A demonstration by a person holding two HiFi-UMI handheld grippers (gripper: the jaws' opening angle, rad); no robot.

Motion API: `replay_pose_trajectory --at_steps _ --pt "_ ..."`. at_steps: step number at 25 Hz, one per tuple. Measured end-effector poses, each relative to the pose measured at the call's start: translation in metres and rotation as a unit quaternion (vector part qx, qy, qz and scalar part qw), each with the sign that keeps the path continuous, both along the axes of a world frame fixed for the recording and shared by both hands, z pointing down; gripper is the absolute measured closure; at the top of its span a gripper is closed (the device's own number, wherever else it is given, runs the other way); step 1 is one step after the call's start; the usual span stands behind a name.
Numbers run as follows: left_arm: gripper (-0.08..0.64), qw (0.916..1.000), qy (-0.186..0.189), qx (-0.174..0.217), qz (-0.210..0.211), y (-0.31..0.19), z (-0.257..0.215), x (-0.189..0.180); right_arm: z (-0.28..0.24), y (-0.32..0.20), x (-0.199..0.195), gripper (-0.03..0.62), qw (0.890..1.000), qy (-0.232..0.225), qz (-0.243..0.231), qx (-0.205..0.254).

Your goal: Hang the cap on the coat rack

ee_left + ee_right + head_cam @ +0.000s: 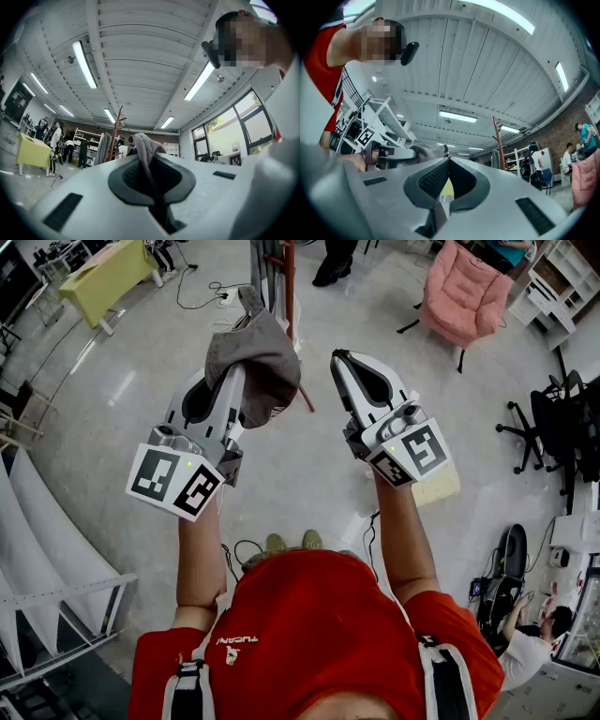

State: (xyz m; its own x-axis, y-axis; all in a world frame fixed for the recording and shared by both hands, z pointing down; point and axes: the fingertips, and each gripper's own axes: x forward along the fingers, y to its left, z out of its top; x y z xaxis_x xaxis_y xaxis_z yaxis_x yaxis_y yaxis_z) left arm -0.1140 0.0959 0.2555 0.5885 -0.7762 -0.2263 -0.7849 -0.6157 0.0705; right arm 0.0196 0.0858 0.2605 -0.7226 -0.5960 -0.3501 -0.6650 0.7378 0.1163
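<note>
A grey-brown cap hangs over the tip of my left gripper, which is shut on its fabric. In the left gripper view a fold of the cap is pinched between the jaws of the left gripper. To its right my right gripper is held up at the same height, shut with nothing in it; its jaws meet at the tips. The red-brown wooden coat rack stands on the floor ahead, beyond both grippers. It also shows as a branched pole in the left gripper view and as a pole in the right gripper view.
A pink armchair stands at the back right and a yellow-green table at the back left. A person's legs show past the rack. Black office chairs and a seated person are at the right; white frames at the left.
</note>
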Motion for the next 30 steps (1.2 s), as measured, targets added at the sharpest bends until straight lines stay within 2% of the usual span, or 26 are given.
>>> replay_pose_trajectory --at_steps 12,19,30 --pt "0.545 0.9999 -0.005 0.012 -0.002 -0.001 -0.001 -0.019 0.001 -0.006 -0.014 0.569 1.0 -0.016 -0.013 -0.009" --pt "0.545 0.9997 -0.009 0.015 0.014 -0.015 -0.003 -0.059 0.0 -0.02 -0.048 0.569 1.0 0.001 0.0 -0.008" --pt "0.545 0.9982 -0.027 0.048 0.022 -0.07 -0.036 -0.071 -0.017 -0.058 -0.057 0.569 1.0 -0.002 0.015 0.004"
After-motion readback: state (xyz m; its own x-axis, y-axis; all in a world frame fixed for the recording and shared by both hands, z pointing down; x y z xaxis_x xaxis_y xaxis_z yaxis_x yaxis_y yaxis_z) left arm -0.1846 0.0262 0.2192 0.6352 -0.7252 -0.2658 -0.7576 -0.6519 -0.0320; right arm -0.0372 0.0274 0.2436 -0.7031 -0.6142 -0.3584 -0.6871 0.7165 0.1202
